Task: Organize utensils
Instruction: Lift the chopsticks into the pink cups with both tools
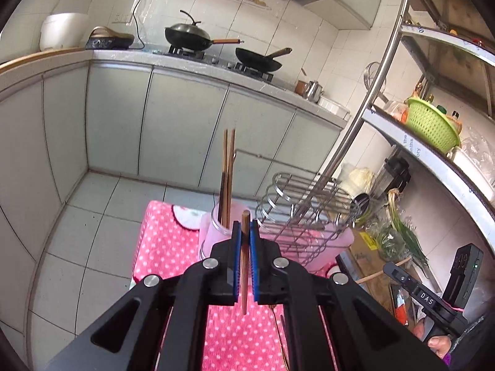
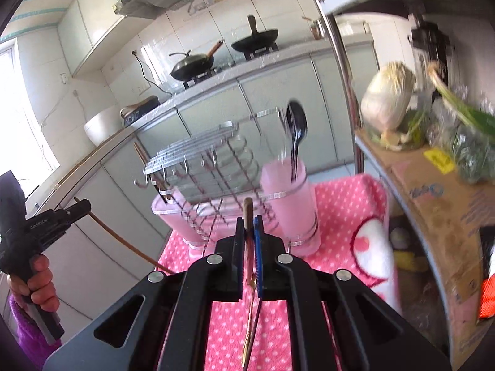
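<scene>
Left hand-held gripper [image 1: 245,225]: clenched on a single wooden chopstick [image 1: 244,266], which runs upright between the blue pads and sticks out above and below them
Right hand-held gripper [image 2: 250,221]: clenched on a thin utensil [image 2: 248,315] with a brown tip above the pads and a gold-coloured stem hanging below; what kind of utensil it is I cannot tell
Left pink cup [image 1: 213,228]: translucent, on the left end of the rack, holding two wooden chopsticks [image 1: 228,167] that stand upright, side by side, well above its rim
Right pink cup [image 2: 290,210]: translucent, on the right end of the rack, holding dark metal spoons [image 2: 296,130], bowls up; blur hides how many
Pink tray [image 2: 173,219]: under the wire rack [image 2: 210,160]; contents not clear through the wires
Wire rack: chrome, with curved slots and small hooks along one edge, set between the two cups
Table [image 1: 161,241]: covered with a pink cloth with white dots; the rack stands at its far end
Green basket [image 1: 430,126]: on a metal shelf to the right; its contents cannot be made out
Cardboard box [image 2: 439,198]: on a lower shelf, with a pale cabbage and green leaves resting on top
Stove beyond the table: two dark woks, one of them lidded
</scene>
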A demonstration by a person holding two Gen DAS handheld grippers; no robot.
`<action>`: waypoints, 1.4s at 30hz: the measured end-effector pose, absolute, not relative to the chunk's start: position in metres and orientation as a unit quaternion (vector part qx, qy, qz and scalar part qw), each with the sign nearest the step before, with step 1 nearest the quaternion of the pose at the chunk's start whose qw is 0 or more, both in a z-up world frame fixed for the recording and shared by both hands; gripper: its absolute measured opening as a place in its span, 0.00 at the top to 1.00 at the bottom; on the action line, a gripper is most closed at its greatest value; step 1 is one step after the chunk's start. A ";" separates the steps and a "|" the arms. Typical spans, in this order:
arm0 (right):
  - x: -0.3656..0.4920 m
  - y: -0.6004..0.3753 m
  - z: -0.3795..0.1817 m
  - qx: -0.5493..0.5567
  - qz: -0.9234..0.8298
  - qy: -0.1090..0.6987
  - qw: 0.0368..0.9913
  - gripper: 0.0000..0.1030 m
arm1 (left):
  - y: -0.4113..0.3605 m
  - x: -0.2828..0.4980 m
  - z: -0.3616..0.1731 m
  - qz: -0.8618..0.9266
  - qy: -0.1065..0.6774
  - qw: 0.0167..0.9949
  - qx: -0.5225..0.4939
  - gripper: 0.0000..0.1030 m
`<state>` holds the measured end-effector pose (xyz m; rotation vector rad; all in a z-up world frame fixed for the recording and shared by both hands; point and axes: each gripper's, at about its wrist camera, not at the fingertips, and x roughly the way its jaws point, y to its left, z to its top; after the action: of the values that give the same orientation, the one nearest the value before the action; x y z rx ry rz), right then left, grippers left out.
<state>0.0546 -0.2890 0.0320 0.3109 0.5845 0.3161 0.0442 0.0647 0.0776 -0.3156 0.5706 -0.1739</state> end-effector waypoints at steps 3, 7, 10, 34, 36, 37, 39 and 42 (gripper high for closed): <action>0.056 -0.293 0.051 0.144 0.151 0.270 0.940 0.94 | 0.067 0.043 0.094 -0.083 0.263 0.949 -0.154 0.95; 0.057 -0.297 0.074 0.130 0.143 0.249 0.949 0.94 | 0.072 0.042 0.116 -0.085 0.245 0.952 -0.162 0.95; 0.058 -0.299 0.090 0.123 0.140 0.234 0.954 0.94 | 0.075 0.042 0.130 -0.083 0.231 0.956 -0.160 0.95; 0.127 -0.314 0.176 0.090 0.097 0.169 0.977 0.94 | 0.097 0.089 0.198 -0.059 0.186 0.967 -0.162 0.95; 0.133 -0.313 0.170 0.088 0.094 0.174 0.976 0.94 | 0.098 0.096 0.192 -0.055 0.193 0.966 -0.161 0.95; 0.137 -0.313 0.166 0.090 0.095 0.178 0.975 0.94 | 0.098 0.100 0.190 -0.053 0.197 0.966 -0.161 0.95; 0.142 -0.313 0.162 0.092 0.097 0.184 0.974 0.94 | 0.098 0.107 0.183 -0.050 0.206 0.963 -0.164 0.95; 0.148 -0.311 0.160 0.089 0.098 0.188 0.973 0.94 | 0.099 0.114 0.176 -0.048 0.216 0.961 -0.165 0.95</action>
<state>0.1481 -0.3112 0.1605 0.1797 0.3788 0.1969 0.1142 0.0987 0.1761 -0.3336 0.4373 -0.0968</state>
